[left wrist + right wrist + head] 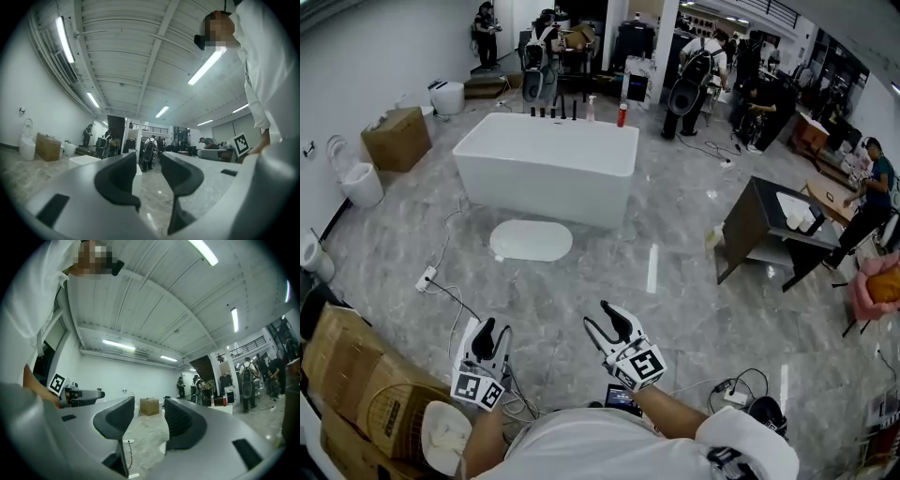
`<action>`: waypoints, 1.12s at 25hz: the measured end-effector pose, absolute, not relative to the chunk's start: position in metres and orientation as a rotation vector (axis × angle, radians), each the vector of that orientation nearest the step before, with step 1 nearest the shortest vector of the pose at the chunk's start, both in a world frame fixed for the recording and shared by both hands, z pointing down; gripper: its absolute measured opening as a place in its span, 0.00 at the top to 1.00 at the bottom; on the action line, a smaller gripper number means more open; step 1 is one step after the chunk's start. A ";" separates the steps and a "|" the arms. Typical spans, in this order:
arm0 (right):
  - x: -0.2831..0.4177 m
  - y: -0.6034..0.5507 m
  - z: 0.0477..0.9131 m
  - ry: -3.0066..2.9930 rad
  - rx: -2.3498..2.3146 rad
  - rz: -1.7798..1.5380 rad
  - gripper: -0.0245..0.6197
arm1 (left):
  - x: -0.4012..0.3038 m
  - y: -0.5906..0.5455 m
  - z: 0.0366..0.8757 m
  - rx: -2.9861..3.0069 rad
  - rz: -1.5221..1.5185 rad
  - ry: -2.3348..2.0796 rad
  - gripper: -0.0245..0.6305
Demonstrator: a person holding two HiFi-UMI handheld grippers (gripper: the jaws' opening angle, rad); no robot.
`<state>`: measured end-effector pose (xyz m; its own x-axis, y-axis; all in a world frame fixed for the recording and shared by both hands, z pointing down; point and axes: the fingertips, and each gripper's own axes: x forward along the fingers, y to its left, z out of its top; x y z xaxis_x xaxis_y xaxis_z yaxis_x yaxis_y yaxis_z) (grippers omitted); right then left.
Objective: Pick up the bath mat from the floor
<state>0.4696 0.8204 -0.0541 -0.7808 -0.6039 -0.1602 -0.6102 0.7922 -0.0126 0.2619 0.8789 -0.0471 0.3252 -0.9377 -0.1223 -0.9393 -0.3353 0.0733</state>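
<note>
Your left claw (494, 330) is held low in front of you with its jaws apart and nothing between them; in the left gripper view only bare floor and the far room show through the gap. Your right claw (596, 314) sits just beside it, to its right and a little further forward. Its jaws also stand apart and empty, with a wider gap than the left pair, and the right gripper view shows only floor between them. The bath mat (531, 240), a white oval, lies flat on the grey marble floor (675, 281), well ahead of both claws. It is ahead and slightly to the right of the left claw, and ahead and to the left of the right claw. Neither claw touches it. Just beyond the mat, further from the claws, stands the white bathtub (546, 164), with its long side facing you. A white power strip (426, 278) lies on the floor ahead and to the left of the left claw, nearer than the mat, and its cable trails back towards you. A cardboard box (397, 139) sits far off to the left of the tub by the wall. A dark table (764, 234) stands well to the right of the right claw.
</note>
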 end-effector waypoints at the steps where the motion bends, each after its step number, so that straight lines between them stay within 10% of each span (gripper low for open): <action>1: 0.470 0.820 -0.055 2.825 -0.963 0.057 0.62 | 0.264 0.878 -0.047 -2.549 0.208 1.804 0.71; 28: 0.483 0.812 -0.044 2.763 -0.938 -0.054 0.65 | 0.278 0.883 -0.044 -2.550 0.218 1.820 0.74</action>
<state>0.4831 0.8118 -0.0436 -0.7711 -0.6053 -0.1976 -0.5972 0.7952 -0.1055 0.2775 0.8825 -0.0440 0.3183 -0.9412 -0.1136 -0.9413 -0.3279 0.0797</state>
